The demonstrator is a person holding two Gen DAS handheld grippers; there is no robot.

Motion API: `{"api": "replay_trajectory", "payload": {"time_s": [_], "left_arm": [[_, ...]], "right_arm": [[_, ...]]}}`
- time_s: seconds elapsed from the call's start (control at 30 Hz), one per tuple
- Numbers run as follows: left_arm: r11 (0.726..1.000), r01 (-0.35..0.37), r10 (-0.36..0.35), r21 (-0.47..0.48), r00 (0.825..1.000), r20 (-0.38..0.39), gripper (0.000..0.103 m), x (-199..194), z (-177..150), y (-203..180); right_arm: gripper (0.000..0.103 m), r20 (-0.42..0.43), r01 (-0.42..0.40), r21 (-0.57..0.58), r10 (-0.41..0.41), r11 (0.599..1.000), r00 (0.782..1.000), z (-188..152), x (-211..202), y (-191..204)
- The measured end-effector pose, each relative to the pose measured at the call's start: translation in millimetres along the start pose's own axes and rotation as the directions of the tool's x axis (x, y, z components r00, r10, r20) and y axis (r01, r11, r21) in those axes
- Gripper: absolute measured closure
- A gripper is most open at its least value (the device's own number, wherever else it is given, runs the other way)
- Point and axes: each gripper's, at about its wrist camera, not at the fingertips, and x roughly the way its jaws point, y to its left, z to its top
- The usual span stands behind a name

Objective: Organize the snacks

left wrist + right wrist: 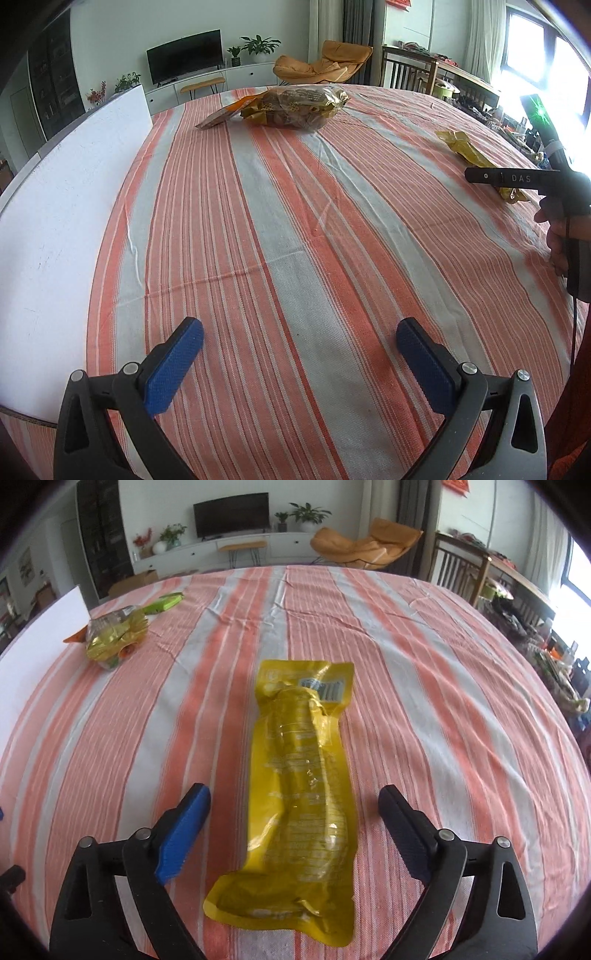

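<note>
Your right tongs (293, 827) stood wide open over the striped cloth (424, 701) on the bench, their blue pads (184, 834) clear of the long yellow snack packet (301, 794) that lay flat between and ahead of them, its barcode end pointing away from you. Neither pad pressed on the packet. Your left tongs (299, 354) were also spread wide, with nothing between their pads, only bare striped cloth below. From the left wrist view, your right hand (561, 236) showed at the right edge holding its tool, with the yellow packet's far end lying just past it. Well apart, toward the far left of the bench, sat a crinkled clear-and-gold bag of snacks (295, 107), an orange packet (225, 112) tucked against it and a green packet (164, 603) just behind. A white board (62, 206) ran along the bench's left edge.
</note>
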Motion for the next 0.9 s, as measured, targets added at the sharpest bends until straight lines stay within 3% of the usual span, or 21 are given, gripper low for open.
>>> {"api": "replay_trajectory", "payload": {"time_s": [0.57, 0.7, 0.77, 0.83, 0.9], "left_arm": [[1.0, 0.0, 0.0, 0.0, 1.0, -0.004, 0.0, 0.8, 0.2, 0.3], [0.998, -0.005, 0.001, -0.056, 0.998, -0.07, 0.0, 3.3, 9.5, 1.1], [0.987, 0.088, -0.099, -0.131, 0.992, -0.083, 0.001, 4.2, 21.6, 4.9], [0.95, 0.204, -0.227, -0.238, 0.971, -0.073, 0.0, 5.0, 51.6, 11.0], [0.931, 0.236, -0.255, -0.279, 0.966, -0.032, 0.001, 3.9, 94.1, 13.7]], "right_arm": [[0.008, 0.0, -0.001, 0.002, 0.001, 1.0, 1.0, -0.9, 1.9, -1.3], [0.007, 0.0, -0.002, 0.002, 0.002, 1.0, 1.0, -0.6, 2.3, -0.8], [0.007, 0.0, -0.002, 0.002, 0.002, 1.0, 1.0, -0.6, 2.9, -1.5], [0.007, 0.0, -0.002, 0.002, 0.002, 1.0, 1.0, -0.7, 2.9, -1.7], [0.007, 0.0, -0.002, 0.003, 0.002, 1.0, 1.0, -0.7, 3.1, -1.6]]}}
